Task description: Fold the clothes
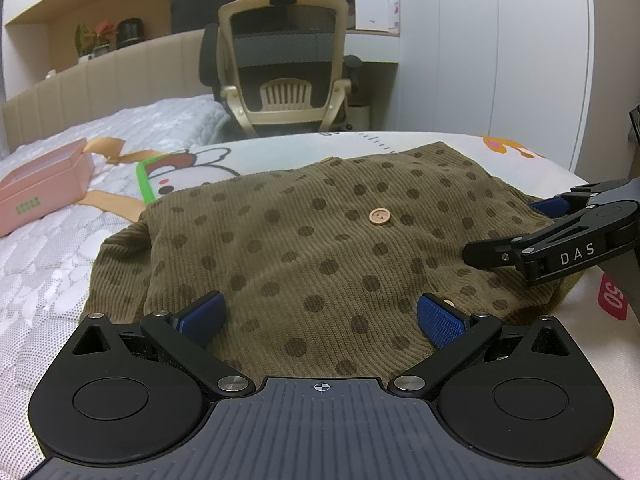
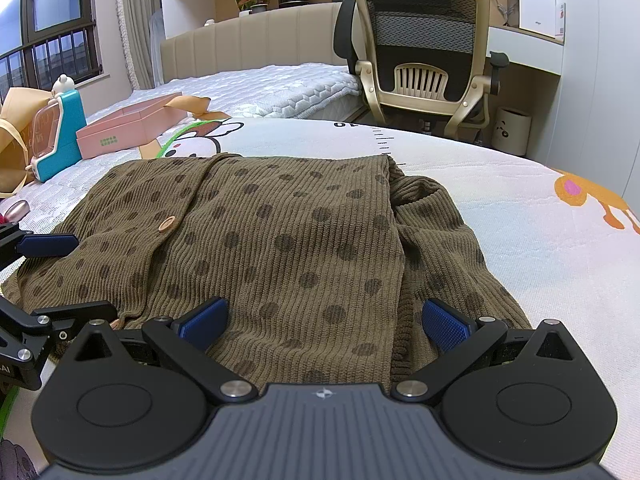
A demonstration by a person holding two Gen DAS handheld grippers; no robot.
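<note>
I am holding both claws spread wide and empty over the near hem of the brown dotted cardigan [image 1: 320, 240], lying partly folded on the bed [image 2: 520, 208]: left gripper [image 1: 320, 316], right gripper [image 2: 324, 320], readying the next fold.

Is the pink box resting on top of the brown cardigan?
No. In the right wrist view the pink box sits on the bed beyond the cardigan, apart from it.
</note>
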